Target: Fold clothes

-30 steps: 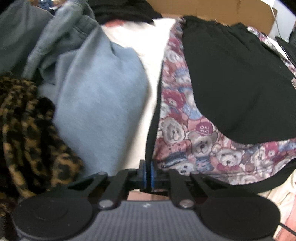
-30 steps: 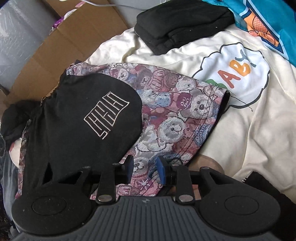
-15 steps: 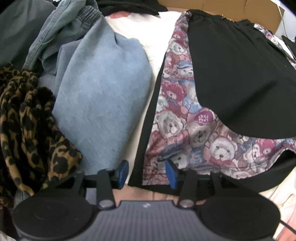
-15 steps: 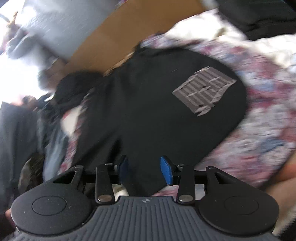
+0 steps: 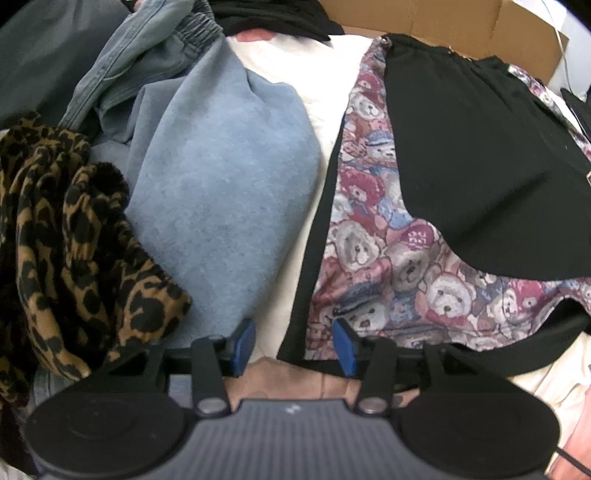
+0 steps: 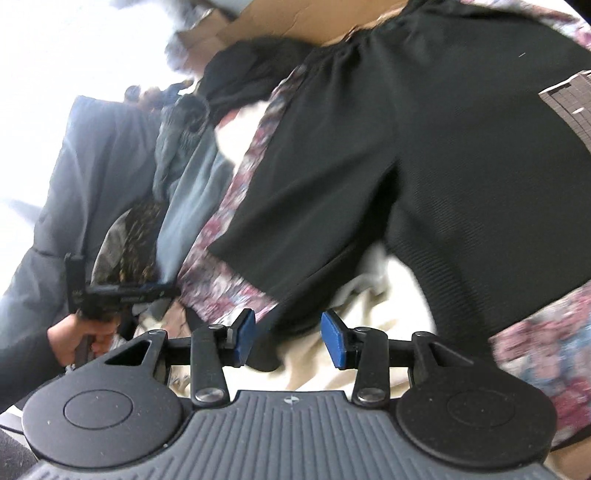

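Note:
A black pair of shorts (image 5: 472,155) lies spread on a teddy-bear print cloth (image 5: 373,258) with a black edge band. My left gripper (image 5: 291,345) is open, its blue pads either side of the cloth's near corner, holding nothing. In the right wrist view the shorts (image 6: 424,140) fill the frame over the bear cloth (image 6: 229,280). My right gripper (image 6: 290,341) is open and empty at the hem of a shorts leg. The left gripper (image 6: 122,291) shows there at the far left, held in a hand.
A light blue sweatshirt (image 5: 221,199), denim trousers (image 5: 147,62) and a leopard-print garment (image 5: 62,240) are piled to the left. A cream sheet (image 5: 280,62) lies under everything. A cardboard box (image 5: 443,26) stands behind. A dark grey jacket (image 6: 85,177) is at the far left.
My left gripper opened, let go of the bear cloth's corner and pulled back slightly. My right gripper swung left across the shorts to the hem of a leg and opened wider.

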Tool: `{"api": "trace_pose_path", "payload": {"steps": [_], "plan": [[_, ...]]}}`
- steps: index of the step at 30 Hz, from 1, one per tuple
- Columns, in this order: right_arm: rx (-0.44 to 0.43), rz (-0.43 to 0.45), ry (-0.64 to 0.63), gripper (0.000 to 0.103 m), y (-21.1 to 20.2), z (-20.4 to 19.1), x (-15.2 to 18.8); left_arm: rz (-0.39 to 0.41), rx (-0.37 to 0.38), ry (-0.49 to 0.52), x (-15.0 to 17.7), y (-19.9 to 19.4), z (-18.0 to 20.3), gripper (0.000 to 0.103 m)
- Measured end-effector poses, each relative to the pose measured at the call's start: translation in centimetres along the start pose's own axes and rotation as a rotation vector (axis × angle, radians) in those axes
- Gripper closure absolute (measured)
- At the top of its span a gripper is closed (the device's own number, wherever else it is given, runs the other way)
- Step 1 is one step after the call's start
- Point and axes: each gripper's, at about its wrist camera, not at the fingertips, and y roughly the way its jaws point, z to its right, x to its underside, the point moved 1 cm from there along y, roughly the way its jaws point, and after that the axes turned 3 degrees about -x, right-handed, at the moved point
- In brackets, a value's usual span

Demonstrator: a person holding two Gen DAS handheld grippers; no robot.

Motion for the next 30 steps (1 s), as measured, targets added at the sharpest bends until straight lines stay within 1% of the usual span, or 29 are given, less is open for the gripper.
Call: {"api": "trace_pose_path", "payload": {"steps": [4, 8, 13, 17, 20, 22, 24, 28, 30], "plan": [[-0.042, -0.045, 0.015, 0.055, 1.6, -0.2, 0.4, -0.010, 0.010, 0.001, 0.0, 0.7, 0.5, 0.051], [-0.070, -0.041, 0.022, 0.055, 2.5, -0.1, 0.2, -0.015, 0.014, 0.003, 0.1, 1.1, 0.8, 0.050], [-0.167, -0.048, 0.032, 0.058, 3.4, -0.6, 0.2, -0.022, 0.018, 0.005, 0.1, 1.6, 1.1, 0.049], [-0.281, -0.057, 0.010, 0.062, 3.3, -1.8, 0.5, -0.025, 0.013, 0.009, 0.1, 1.5, 1.1, 0.049], [-0.277, -0.058, 0.033, 0.062, 3.1, -1.7, 0.6, -0.027, 0.009, 0.006, 0.1, 1.5, 1.1, 0.049], [-0.228, -0.059, 0.069, 0.060, 3.2, -1.0, 0.6, -0.027, 0.006, 0.004, 0.2, 1.5, 1.1, 0.049], [-0.191, -0.052, 0.117, 0.060, 3.1, -0.1, 0.5, -0.019, 0.041, 0.073, -0.3, 1.8, -2.6, 0.049], [-0.172, -0.024, 0.203, 0.059, 3.0, 1.5, 0.4, -0.016, 0.043, 0.071, -0.3, 2.0, -2.6, 0.049], [-0.150, -0.027, 0.234, 0.062, 3.3, 2.1, 0.4, -0.015, 0.045, 0.067, -0.4, 2.2, -2.7, 0.048]]}}
